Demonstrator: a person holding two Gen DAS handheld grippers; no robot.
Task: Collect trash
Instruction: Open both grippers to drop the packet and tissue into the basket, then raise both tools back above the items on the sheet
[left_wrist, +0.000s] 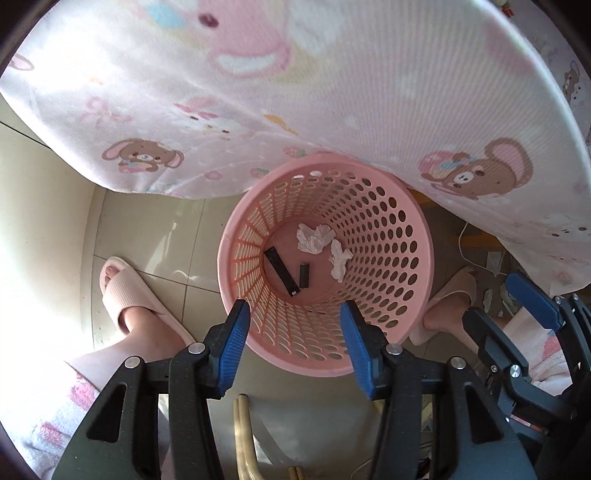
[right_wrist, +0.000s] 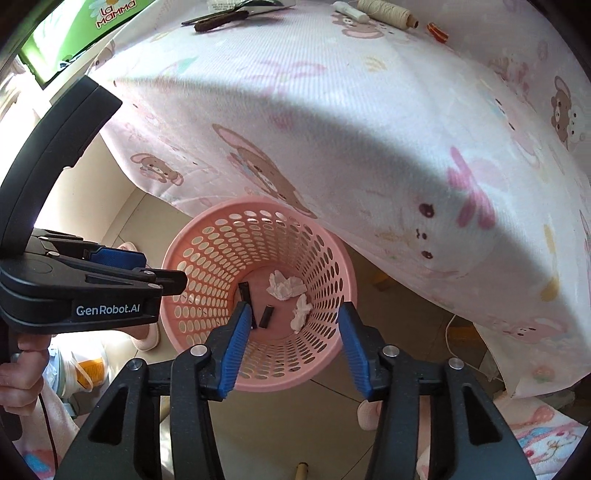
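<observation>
A pink perforated basket (left_wrist: 388, 236) (right_wrist: 325, 258) stands on the floor at the edge of the cloth-covered table. On its bottom lie two crumpled white tissues (left_wrist: 314, 238) (right_wrist: 284, 286), a long black stick (left_wrist: 281, 273) (right_wrist: 245, 291) and a short black piece (left_wrist: 303, 275) (right_wrist: 266, 316). My left gripper (left_wrist: 293, 314) hangs open straight above the basket with nothing between its blue pads. My right gripper (right_wrist: 291, 317) is also open and empty over the basket. In the left wrist view the right gripper (left_wrist: 517, 299) shows at the right edge; in the right wrist view the left gripper (right_wrist: 147, 269) shows at the left.
A pink cartoon-print tablecloth (left_wrist: 295, 92) (right_wrist: 369, 129) overhangs the basket. The person's feet in pink slippers (left_wrist: 129, 291) (left_wrist: 454, 295) stand on either side of it on the tiled floor. Scissors (right_wrist: 229, 16), a thread spool (right_wrist: 388, 13) and a green box (right_wrist: 81, 29) lie on the table.
</observation>
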